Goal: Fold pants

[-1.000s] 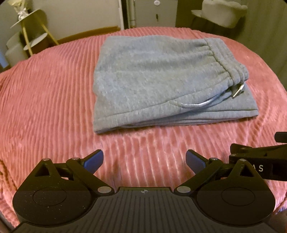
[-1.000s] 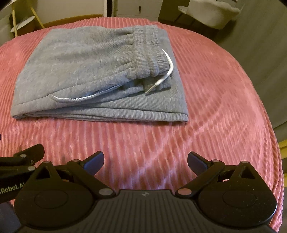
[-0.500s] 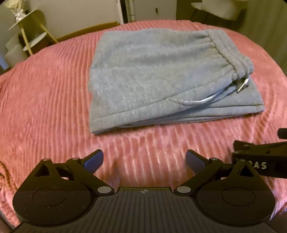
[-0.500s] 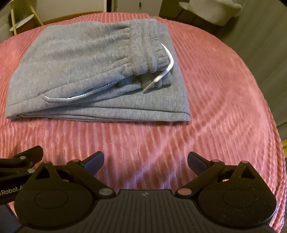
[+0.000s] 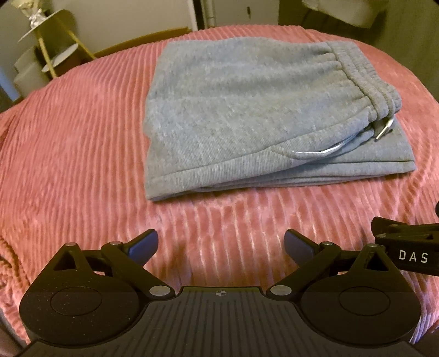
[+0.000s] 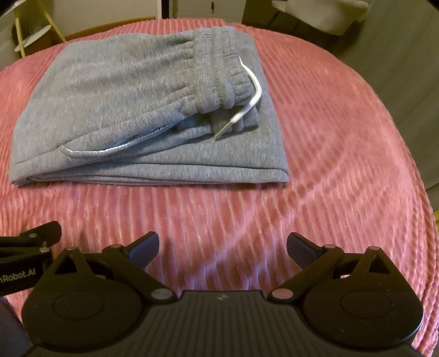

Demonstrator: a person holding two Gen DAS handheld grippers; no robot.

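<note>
Grey sweatpants (image 5: pixel 247 109) lie folded in a flat rectangular stack on the pink ribbed bedspread (image 5: pixel 68 151); they also show in the right wrist view (image 6: pixel 131 98). The elastic waistband (image 6: pixel 222 71) lies on top at the right, with a white drawstring (image 6: pixel 251 101) hanging off it. My left gripper (image 5: pixel 221 244) is open and empty, a short way in front of the stack's near edge. My right gripper (image 6: pixel 222 245) is open and empty, also in front of the stack. Each gripper's side shows in the other's view.
A gold-legged side table (image 5: pixel 46 46) stands beyond the bed at the far left. A pale armchair (image 6: pixel 323 13) stands at the far right. The bedspread (image 6: pixel 343 164) drops away at the right edge. A wall and door are behind.
Both grippers have moved a little closer to the pants, which now look larger in both views. The pants have not moved. Both grippers stayed open.
</note>
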